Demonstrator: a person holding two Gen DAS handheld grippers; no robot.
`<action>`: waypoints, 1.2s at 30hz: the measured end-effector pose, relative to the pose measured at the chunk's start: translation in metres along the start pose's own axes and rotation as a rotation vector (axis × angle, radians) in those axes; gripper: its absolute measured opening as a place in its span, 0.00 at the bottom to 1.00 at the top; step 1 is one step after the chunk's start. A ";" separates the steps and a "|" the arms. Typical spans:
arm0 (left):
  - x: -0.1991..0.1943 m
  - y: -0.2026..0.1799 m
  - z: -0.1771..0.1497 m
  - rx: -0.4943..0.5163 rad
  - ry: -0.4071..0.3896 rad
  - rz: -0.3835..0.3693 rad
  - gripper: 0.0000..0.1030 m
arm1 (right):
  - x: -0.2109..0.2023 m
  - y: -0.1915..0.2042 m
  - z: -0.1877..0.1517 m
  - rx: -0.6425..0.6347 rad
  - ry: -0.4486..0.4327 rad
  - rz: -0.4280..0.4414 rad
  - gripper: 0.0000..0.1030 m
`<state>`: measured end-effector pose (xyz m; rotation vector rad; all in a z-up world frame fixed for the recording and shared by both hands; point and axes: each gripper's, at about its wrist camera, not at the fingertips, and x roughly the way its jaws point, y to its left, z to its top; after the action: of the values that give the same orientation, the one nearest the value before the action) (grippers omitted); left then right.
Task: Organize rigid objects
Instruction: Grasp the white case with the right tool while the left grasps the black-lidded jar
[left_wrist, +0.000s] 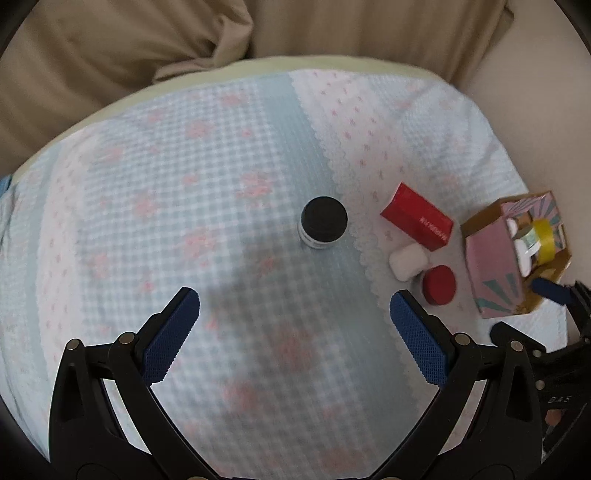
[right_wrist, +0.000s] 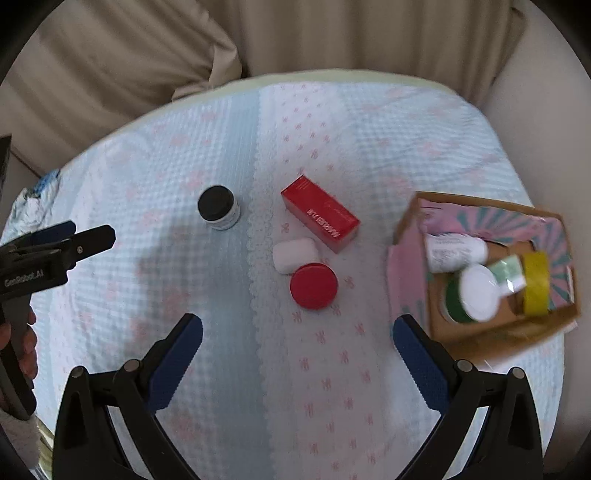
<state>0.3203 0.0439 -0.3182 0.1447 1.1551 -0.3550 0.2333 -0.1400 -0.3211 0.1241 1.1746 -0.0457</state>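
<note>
**Both grippers spread wide above the cloth, holding nothing**

The left gripper (left_wrist: 294, 306) hung over the patterned cloth (left_wrist: 184, 166) with its blue-padded fingers (left_wrist: 171, 332) spread wide and nothing between them. Straight ahead of the gap, beyond the fingertips, stood a small jar with a black lid (left_wrist: 324, 223), upright and apart from everything else. Just beyond the right fingertip lay a round red lid (left_wrist: 439, 284), with a white rounded case (left_wrist: 408, 261) touching or nearly touching it on the far side. Farther out lay a red box (left_wrist: 417, 218) on its long side, close to the white case. Off to the right of the fingers sat a pink cardboard box (left_wrist: 491, 266), open at the top, with bottles and a yellow roll inside.

The right gripper (right_wrist: 297, 334) was likewise spread wide and empty above the cloth. Ahead of its gap lay the red lid (right_wrist: 314, 286), the white case (right_wrist: 295, 254) just beyond it, and the red box (right_wrist: 319, 213) past that. The black-lidded jar (right_wrist: 218, 207) stood ahead and well to the left of the left fingertip. Just beside the right fingertip sat the pink box (right_wrist: 406, 273); inside it lay a white bottle (right_wrist: 456, 251), a green jar with a white lid (right_wrist: 478, 295) and a yellow roll (right_wrist: 535, 282), somewhat blurred. At the far left edge the left gripper showed from the side.
</note>
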 end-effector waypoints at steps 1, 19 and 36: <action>0.010 -0.002 0.004 0.013 0.007 0.001 1.00 | 0.014 0.001 0.007 -0.008 0.019 0.003 1.00; 0.160 -0.023 0.046 0.112 0.088 -0.012 0.89 | 0.174 0.008 0.045 -0.073 0.261 -0.014 0.70; 0.162 -0.039 0.049 0.122 0.051 -0.037 0.53 | 0.174 0.002 0.058 -0.025 0.258 -0.031 0.54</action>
<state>0.4068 -0.0394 -0.4439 0.2404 1.1876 -0.4568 0.3543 -0.1399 -0.4592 0.0912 1.4343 -0.0429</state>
